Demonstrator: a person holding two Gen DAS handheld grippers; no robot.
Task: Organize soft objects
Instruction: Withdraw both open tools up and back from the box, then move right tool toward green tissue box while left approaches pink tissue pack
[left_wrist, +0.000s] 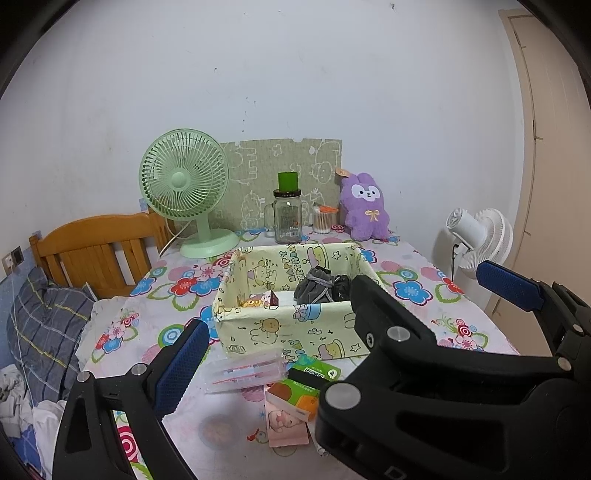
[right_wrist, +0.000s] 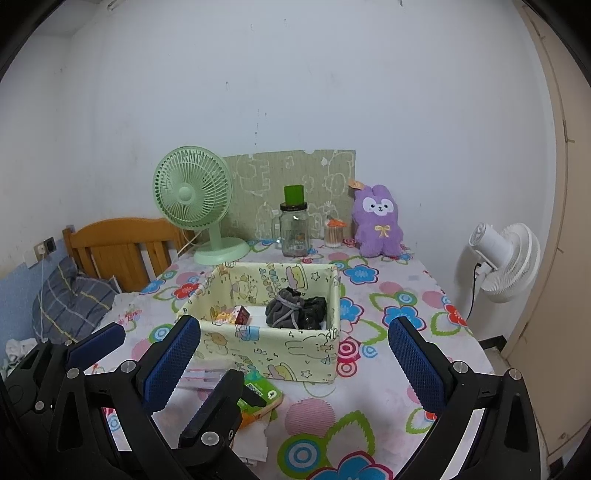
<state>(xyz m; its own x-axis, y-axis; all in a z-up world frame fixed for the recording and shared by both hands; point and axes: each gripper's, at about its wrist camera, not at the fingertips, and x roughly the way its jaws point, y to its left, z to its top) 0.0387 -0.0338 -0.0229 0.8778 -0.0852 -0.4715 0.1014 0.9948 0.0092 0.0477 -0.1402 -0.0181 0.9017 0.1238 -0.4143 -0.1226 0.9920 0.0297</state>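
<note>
both grippers, left (left_wrist: 273, 354) and right (right_wrist: 295, 347), jaws wide, empty, hover near table edge. purple plush (right_wrist: 378, 225) upright at 1 o'clock behind fabric box (right_wrist: 288, 354); grey cloth bundle (right_wrist: 286, 308) already inside, likely sorted.

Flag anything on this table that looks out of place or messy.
The packets and papers lie in a loose, overlapping heap on the tablecloth in front of the fabric box. The purple plush sits outside the box, by the wall.
</note>
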